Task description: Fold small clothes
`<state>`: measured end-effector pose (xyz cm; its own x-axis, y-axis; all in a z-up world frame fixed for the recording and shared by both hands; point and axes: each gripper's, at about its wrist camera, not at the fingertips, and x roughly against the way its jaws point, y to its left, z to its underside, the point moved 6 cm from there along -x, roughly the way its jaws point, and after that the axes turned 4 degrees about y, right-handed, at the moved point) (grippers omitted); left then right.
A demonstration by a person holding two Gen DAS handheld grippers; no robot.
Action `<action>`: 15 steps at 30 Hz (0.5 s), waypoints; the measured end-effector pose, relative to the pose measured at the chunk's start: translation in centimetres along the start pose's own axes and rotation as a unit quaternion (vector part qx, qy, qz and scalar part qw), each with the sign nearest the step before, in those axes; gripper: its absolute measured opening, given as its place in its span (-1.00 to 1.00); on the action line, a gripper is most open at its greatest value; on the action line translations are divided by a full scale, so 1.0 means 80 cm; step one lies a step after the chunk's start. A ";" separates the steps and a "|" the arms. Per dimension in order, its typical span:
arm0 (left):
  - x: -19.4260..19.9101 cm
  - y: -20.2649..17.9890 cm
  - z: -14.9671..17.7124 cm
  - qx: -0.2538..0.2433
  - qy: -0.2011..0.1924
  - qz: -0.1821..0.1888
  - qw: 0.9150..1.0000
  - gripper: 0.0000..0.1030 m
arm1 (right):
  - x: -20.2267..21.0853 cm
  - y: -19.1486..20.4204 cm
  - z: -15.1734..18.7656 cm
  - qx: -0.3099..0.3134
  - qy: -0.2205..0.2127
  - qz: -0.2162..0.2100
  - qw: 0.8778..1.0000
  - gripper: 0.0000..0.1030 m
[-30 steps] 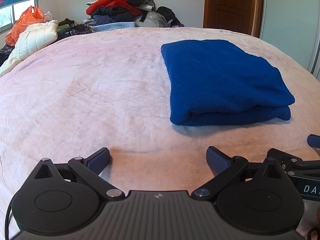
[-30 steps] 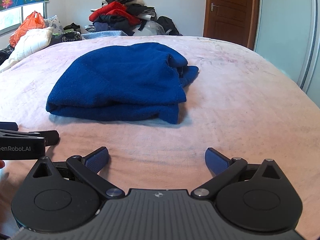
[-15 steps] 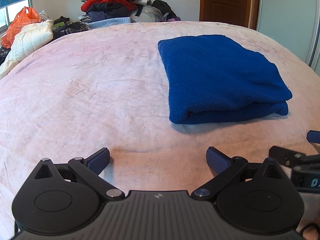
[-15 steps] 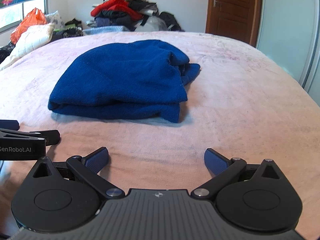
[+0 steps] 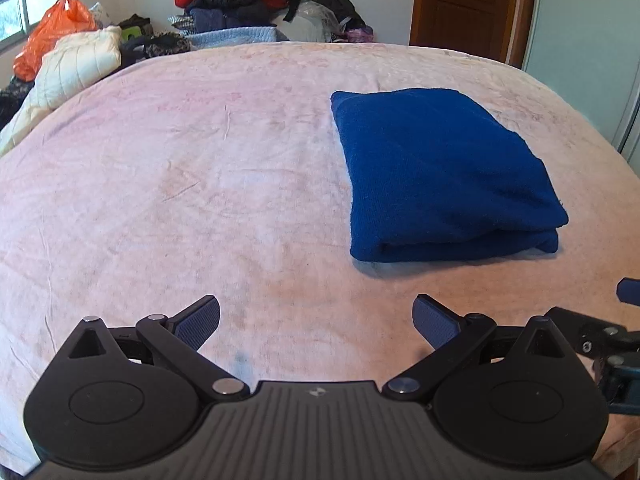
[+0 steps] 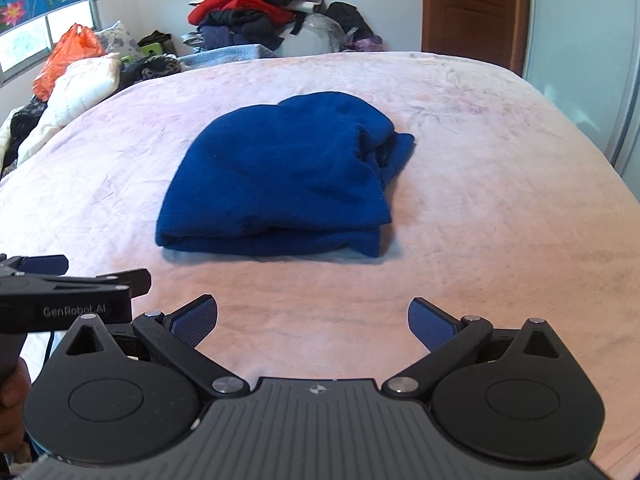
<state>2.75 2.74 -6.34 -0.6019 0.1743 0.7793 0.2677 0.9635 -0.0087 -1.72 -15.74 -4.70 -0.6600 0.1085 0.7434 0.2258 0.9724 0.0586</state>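
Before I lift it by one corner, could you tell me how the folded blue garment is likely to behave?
The blue garment looks like soft fleece, so it will probably flop and unfold if lifted by one corner. Loose layers bunch at its right edge, so those may spill first. On the fuzzy pink blanket, pushing would likely drag and rumple it rather than slide it.

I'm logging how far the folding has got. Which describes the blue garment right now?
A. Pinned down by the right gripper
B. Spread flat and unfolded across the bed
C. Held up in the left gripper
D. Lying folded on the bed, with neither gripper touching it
D: the garment lies folded in layers on the bed, while the left gripper and right gripper are both open, short of it.
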 end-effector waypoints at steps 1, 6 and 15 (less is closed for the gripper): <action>0.000 0.000 0.000 0.002 0.001 0.001 1.000 1.00 | 0.001 0.002 0.000 0.004 0.000 0.001 1.000 0.99; -0.002 0.002 -0.001 0.007 0.003 -0.006 1.000 1.00 | 0.002 0.004 0.000 0.006 0.001 -0.001 1.000 0.99; -0.003 0.005 0.000 0.012 0.006 -0.016 1.000 1.00 | 0.001 0.001 0.001 0.002 0.001 0.000 1.000 0.99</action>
<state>2.98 3.06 -6.56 -0.6009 0.1415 0.7867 0.2307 0.9730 0.0012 -1.82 -15.60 -4.68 -0.6585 0.1078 0.7448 0.2222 0.9734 0.0556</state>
